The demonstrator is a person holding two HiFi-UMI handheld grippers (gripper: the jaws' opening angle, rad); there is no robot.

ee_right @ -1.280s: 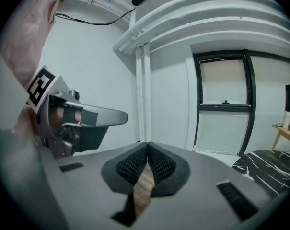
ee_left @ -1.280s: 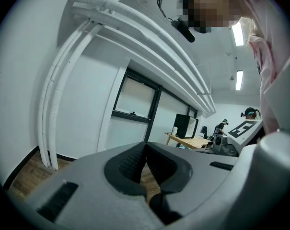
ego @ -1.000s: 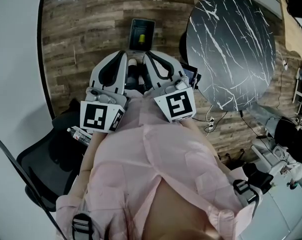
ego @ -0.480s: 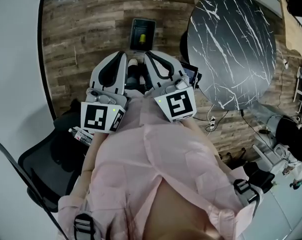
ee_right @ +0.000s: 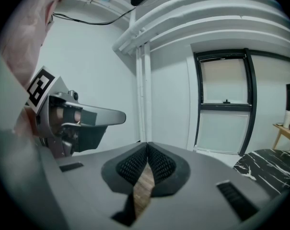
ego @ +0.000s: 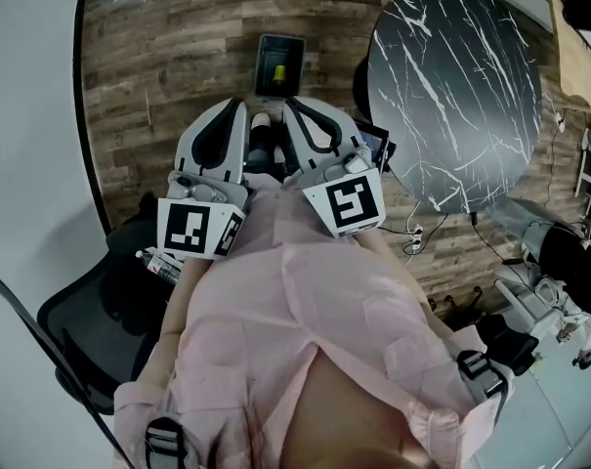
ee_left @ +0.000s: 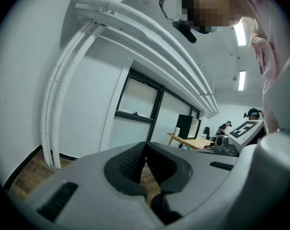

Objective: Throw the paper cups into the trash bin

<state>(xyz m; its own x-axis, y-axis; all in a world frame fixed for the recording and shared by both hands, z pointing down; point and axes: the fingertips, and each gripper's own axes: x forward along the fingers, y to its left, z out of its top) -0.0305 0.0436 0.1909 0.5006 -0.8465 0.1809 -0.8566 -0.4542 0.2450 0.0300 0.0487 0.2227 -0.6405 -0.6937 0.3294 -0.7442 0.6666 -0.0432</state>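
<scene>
Cups: none visible on surface (ego: pixel 456 86) or floor (ego: pixel 158 57). Bin (ego: pixel 278 66) holds something yellow, unclear. Left hand-held gripper (ee_left: pixel 145 150) and right hand-held gripper (ee_right: pixel 147 150) both closed, empty. Task likely finished.

A wood-plank floor (ego: pixel 158 57) carries everything in the head view. A small dark rectangular trash bin (ego: pixel 278 66) stands on it, with something yellow inside. Near the bin's right stands a round black table (ego: pixel 451 86) with white marble veining; its edge also shows in the right gripper view (ee_right: pixel 267 164). A black office chair (ego: pixel 90 330) stands on the planks at lower left, and cables (ego: pixel 412 237) lie below the table's near edge.
</scene>
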